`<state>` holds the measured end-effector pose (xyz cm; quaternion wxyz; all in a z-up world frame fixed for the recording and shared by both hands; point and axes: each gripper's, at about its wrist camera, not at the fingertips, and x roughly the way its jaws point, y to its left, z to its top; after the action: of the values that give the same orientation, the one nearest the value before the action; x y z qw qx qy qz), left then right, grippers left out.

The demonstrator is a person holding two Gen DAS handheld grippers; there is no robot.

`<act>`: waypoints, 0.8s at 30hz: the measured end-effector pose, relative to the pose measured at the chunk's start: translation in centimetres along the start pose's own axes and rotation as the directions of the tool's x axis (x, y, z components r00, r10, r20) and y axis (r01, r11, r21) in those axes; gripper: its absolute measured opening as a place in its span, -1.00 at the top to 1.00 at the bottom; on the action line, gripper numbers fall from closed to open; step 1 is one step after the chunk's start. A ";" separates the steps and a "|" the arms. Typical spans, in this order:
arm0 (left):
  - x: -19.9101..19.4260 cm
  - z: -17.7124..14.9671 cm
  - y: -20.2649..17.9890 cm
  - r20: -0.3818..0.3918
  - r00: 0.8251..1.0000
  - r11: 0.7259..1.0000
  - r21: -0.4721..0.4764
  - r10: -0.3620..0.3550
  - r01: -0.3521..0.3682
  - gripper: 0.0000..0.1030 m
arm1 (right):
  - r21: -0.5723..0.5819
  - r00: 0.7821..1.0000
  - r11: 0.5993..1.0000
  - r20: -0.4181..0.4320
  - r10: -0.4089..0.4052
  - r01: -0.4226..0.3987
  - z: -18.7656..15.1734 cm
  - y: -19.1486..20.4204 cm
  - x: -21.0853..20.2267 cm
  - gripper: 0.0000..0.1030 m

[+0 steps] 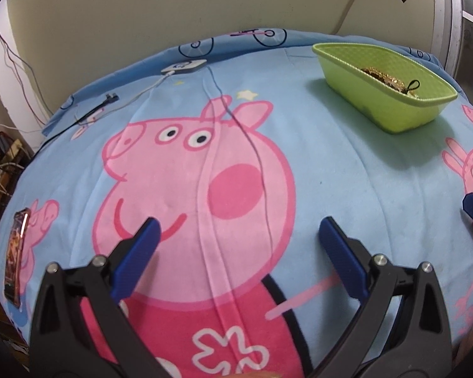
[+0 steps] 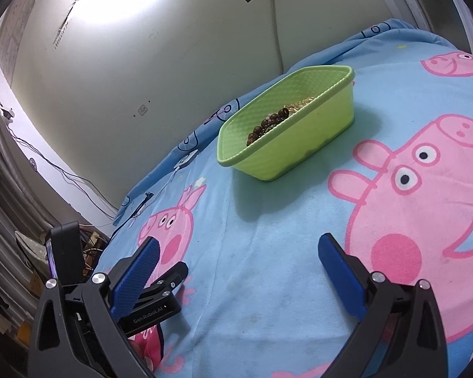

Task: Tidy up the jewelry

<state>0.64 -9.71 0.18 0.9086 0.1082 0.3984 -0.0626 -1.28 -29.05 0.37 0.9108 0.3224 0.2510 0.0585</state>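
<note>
Resting on pig blanket (image 2: 268,267), green basket (image 2: 318,132), beads (image 2: 268,126) inside

The left gripper (image 1: 238,231) hangs low over the bed, its jaws spread wide with nothing between them. Its blue pads (image 1: 140,253) angle outward from black arms that fill the bottom of the left wrist view. The right gripper (image 2: 238,250) is likewise spread wide and holds nothing, blue pads (image 2: 339,278) tilted apart. In the right wrist view the left gripper's black body shows at the lower left, just beside the right gripper's left finger.
</note>
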 end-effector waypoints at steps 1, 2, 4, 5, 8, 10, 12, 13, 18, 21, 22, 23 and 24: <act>0.1 0.0 0.1 -0.001 1.000 1.000 -0.001 -0.002 0.002 -0.88 | -0.001 1.000 1.000 -0.001 0.004 -0.004 0.0 0.0 0.0 -0.61; 0.1 0.0 0.1 -0.001 1.000 1.000 -0.001 -0.004 0.004 -0.88 | -0.001 1.000 1.000 -0.002 0.006 -0.006 0.0 0.0 0.0 -0.61; 0.1 0.0 0.2 -0.001 1.000 1.000 -0.001 -0.003 0.003 -0.88 | -0.001 1.000 1.000 -0.002 0.007 -0.007 -0.1 0.1 -0.1 -0.61; 0.0 0.0 0.2 0.000 1.000 1.000 0.000 -0.001 0.001 -0.88 | -0.002 1.000 1.000 -0.004 0.009 -0.009 0.0 0.0 -0.1 -0.61; 0.0 0.0 0.2 0.003 1.000 1.000 0.003 0.001 -0.001 -0.88 | -0.007 1.000 1.000 -0.008 0.013 -0.013 0.0 0.1 0.0 -0.61; 0.0 0.0 0.2 0.002 1.000 1.000 0.002 0.000 0.000 -0.88 | -0.011 1.000 1.000 -0.012 0.016 -0.016 -0.1 0.3 0.1 -0.61; 0.0 0.0 0.2 0.001 1.000 1.000 0.000 -0.004 0.004 -0.88 | -0.015 1.000 1.000 -0.016 0.017 -0.017 -0.1 0.4 0.2 -0.61; 0.0 0.0 0.2 0.000 1.000 1.000 -0.002 -0.006 0.006 -0.88 | -0.016 1.000 1.000 -0.017 0.017 -0.018 -0.1 0.4 0.2 -0.61; 0.0 0.1 0.2 -0.002 1.000 1.000 -0.005 -0.011 0.011 -0.88 | -0.016 1.000 1.000 -0.016 0.015 -0.016 -0.2 0.5 0.3 -0.61; -0.1 0.1 0.2 0.007 1.000 1.000 -0.010 -0.009 0.009 -0.88 | -0.015 1.000 1.000 -0.015 0.015 -0.015 -0.2 0.5 0.3 -0.61; -0.2 0.1 0.3 0.011 1.000 1.000 -0.012 -0.009 0.009 -0.88 | -0.015 1.000 1.000 -0.015 0.015 -0.015 -0.2 0.5 0.3 -0.61; -0.3 0.1 0.3 0.016 1.000 1.000 -0.014 -0.012 0.012 -0.88 | -0.015 1.000 1.000 -0.016 0.015 -0.015 -0.2 0.5 0.3 -0.61; -0.4 0.1 0.3 0.018 1.000 1.000 -0.014 -0.013 0.013 -0.88 | -0.016 1.000 1.000 -0.016 0.015 -0.015 -0.2 0.5 0.3 -0.61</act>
<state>0.51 -9.45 0.56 0.9125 0.0988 0.3913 -0.0669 -1.09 -28.44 0.45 0.9109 0.3164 0.2553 0.0698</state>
